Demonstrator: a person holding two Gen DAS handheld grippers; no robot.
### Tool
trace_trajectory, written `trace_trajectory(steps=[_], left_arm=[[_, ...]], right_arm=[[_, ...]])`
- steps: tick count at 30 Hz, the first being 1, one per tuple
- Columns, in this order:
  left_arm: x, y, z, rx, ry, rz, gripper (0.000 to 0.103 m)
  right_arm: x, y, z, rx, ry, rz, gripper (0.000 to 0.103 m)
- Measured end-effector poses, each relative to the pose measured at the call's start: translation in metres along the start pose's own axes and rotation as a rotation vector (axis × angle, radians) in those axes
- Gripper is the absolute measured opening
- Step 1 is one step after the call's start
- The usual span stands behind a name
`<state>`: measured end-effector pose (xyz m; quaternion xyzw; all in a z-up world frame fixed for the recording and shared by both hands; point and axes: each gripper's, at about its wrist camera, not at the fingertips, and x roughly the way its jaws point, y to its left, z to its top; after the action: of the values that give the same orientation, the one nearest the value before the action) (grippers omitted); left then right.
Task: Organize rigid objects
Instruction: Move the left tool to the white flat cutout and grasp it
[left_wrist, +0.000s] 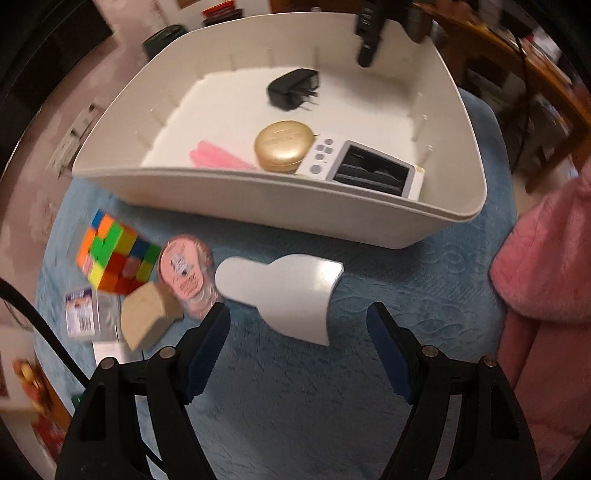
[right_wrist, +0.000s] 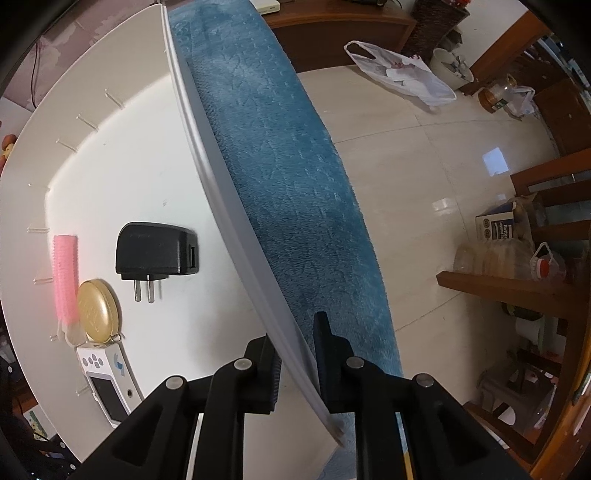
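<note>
The left gripper hangs low over the blue fleece cover with its fingers spread wide and nothing between them. A white curved plastic piece lies just ahead on the fleece, roughly in line with the gap, so it looks like the next thing to be taken. To its left sit a loose cluster, touching or overlapping: a tan block, a pink round tag with print, a Rubik's cube and a small printed packet. Motion blur makes the print unreadable, and I cannot tell what the tan block is.

The right gripper is closed narrowly over the rim of the white storage bin, one finger inside the wall and one outside, probably steadying the bin while the other hand loads it.

Beyond, the bin already holds the sorted things, gathered toward one side: a white handheld device with a screen, a gold round tin, a pink ridged roller and, apart from them, a black plug adapter. In the left view the bin's near wall cuts off the lower part of the device, the tin and the roller.

Farther off, the tiled floor and wooden furniture are too distorted to detail.
</note>
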<state>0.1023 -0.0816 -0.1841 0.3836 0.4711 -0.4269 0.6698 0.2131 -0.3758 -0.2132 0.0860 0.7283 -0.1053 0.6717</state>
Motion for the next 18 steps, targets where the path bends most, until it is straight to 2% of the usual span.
trace_trajectory(steps=[6, 18], left_arm=[[0.013, -0.003, 0.006, 0.071, 0.009, 0.013, 0.082], [0.035, 0.01, 0.019, 0.091, 0.014, 0.026, 0.084]], right_arm=[[0.0, 0.001, 0.0, 0.011, 0.0, -0.007, 0.018], [0.0, 0.0, 0.0, 0.027, 0.0, -0.018, 0.018]])
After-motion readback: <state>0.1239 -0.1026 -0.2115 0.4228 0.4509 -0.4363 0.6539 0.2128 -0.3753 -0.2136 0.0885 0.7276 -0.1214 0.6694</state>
